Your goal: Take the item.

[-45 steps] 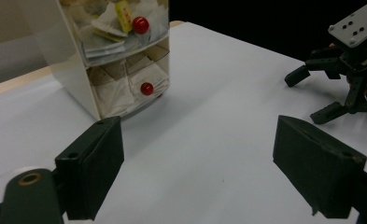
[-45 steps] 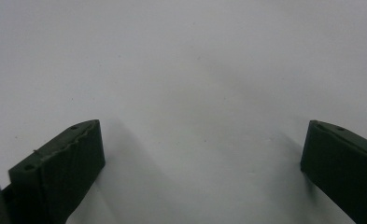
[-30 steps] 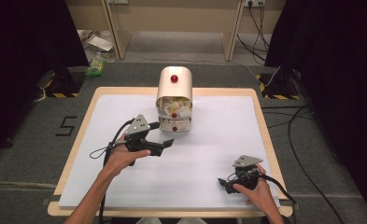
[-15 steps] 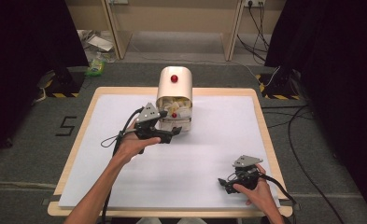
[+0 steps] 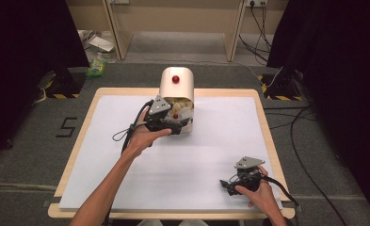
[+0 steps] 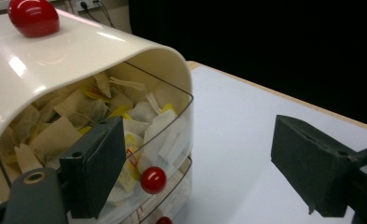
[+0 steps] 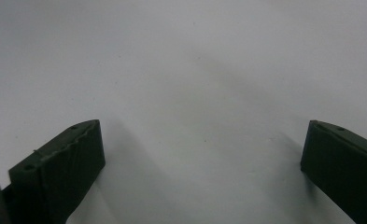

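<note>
White table (image 5: 126,188); both jaws wide, empty; left gripper (image 5: 175,127) partly masking drawer box (image 5: 177,84).

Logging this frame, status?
Left gripper open at the tea-bag box's upper drawer knob. Right gripper open, resting on the table. Nothing in the way.

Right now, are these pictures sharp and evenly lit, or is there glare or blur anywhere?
High view: the white table top is evenly lit, its surroundings dark. Left gripper view: bright glare streaks the glossy cream rounded tea-bag dispenser and its red round top knob; the near black jaws look soft. Right gripper view: soft shadows fall beside the jaws of the right hand-held gripper.
</note>
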Tool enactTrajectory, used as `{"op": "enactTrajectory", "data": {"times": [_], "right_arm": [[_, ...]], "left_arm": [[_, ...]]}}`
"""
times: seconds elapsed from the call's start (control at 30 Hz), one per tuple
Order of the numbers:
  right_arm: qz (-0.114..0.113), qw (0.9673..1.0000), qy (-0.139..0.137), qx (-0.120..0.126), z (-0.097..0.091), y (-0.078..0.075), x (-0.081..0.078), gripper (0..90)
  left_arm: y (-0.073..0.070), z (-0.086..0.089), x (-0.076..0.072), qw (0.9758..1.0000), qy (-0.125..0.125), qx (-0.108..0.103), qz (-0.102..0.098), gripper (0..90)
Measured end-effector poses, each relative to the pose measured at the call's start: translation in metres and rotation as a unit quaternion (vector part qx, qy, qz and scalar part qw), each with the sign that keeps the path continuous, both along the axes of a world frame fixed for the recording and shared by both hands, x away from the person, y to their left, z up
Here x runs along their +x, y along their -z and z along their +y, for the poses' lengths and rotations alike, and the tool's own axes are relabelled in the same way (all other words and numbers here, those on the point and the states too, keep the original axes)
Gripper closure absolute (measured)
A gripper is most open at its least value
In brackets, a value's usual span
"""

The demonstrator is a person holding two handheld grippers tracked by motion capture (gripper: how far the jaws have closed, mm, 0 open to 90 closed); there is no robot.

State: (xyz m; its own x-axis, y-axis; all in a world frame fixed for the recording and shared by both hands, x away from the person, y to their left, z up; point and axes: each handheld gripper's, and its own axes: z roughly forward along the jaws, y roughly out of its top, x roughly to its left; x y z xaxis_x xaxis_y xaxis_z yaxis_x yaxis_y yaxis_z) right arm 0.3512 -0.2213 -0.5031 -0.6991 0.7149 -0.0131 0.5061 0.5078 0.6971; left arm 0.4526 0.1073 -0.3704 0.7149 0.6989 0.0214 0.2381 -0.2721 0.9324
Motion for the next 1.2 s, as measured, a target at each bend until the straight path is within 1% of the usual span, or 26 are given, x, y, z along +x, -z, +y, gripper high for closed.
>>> {"op": "enactTrajectory", "data": {"times": [0.13,0.23,0.27,0.33,0.37,0.43,0.5,0.57,0.63,0.7,0.83,1.0,1.1,1.2], "right_arm": [[0.000,1.0000,0.000,0.000,0.000,0.000,0.000,0.1],[0.000,1.0000,0.000,0.000,0.000,0.000,0.000,0.1],[0.000,1.0000,0.000,0.000,0.000,0.000,0.000,0.1],[0.000,1.0000,0.000,0.000,0.000,0.000,0.000,0.1],[0.000,1.0000,0.000,0.000,0.000,0.000,0.000,0.1],[0.000,1.0000,0.000,0.000,0.000,0.000,0.000,0.1],[0.000,1.0000,0.000,0.000,0.000,0.000,0.000,0.1],[0.000,1.0000,0.000,0.000,0.000,0.000,0.000,0.1],[-0.001,1.0000,0.000,0.000,0.000,0.000,0.000,0.1],[-0.001,1.0000,0.000,0.000,0.000,0.000,0.000,0.1],[-0.001,1.0000,0.000,0.000,0.000,0.000,0.000,0.1],[0.000,1.0000,0.001,0.001,0.000,0.000,0.000,0.1],[0.000,1.0000,0.000,0.000,0.000,0.000,0.000,0.1],[0.000,1.0000,0.000,0.000,0.000,0.000,0.000,0.2]], "left_arm": [[0.003,-0.002,0.008,0.9999,-0.012,0.008,0.004,17.6],[0.004,-0.003,0.012,0.9998,-0.013,0.010,0.010,17.6],[0.006,-0.004,0.014,0.9997,-0.015,0.013,0.013,17.6],[0.011,-0.005,0.018,0.9994,-0.021,0.016,0.025,17.6],[0.011,-0.005,0.019,0.9993,-0.022,0.019,0.022,17.3],[0.011,-0.006,0.019,0.9993,-0.022,0.020,0.023,17.3],[0.010,-0.005,0.016,0.9992,-0.017,0.024,0.026,17.6],[0.009,-0.004,0.015,0.9992,-0.015,0.018,0.032,17.9],[0.010,-0.004,0.013,0.9992,-0.014,0.018,0.033,17.9],[0.010,-0.004,0.009,0.9992,-0.011,0.020,0.032,17.8],[0.011,-0.002,-0.001,0.9992,-0.004,0.016,0.036,17.9],[0.014,-0.001,-0.014,0.9993,0.001,0.022,0.030,18.4],[0.015,-0.001,-0.020,0.9993,0.002,0.025,0.029,18.9],[0.016,-0.002,-0.024,0.9992,0.000,0.031,0.023,19.4]]}}
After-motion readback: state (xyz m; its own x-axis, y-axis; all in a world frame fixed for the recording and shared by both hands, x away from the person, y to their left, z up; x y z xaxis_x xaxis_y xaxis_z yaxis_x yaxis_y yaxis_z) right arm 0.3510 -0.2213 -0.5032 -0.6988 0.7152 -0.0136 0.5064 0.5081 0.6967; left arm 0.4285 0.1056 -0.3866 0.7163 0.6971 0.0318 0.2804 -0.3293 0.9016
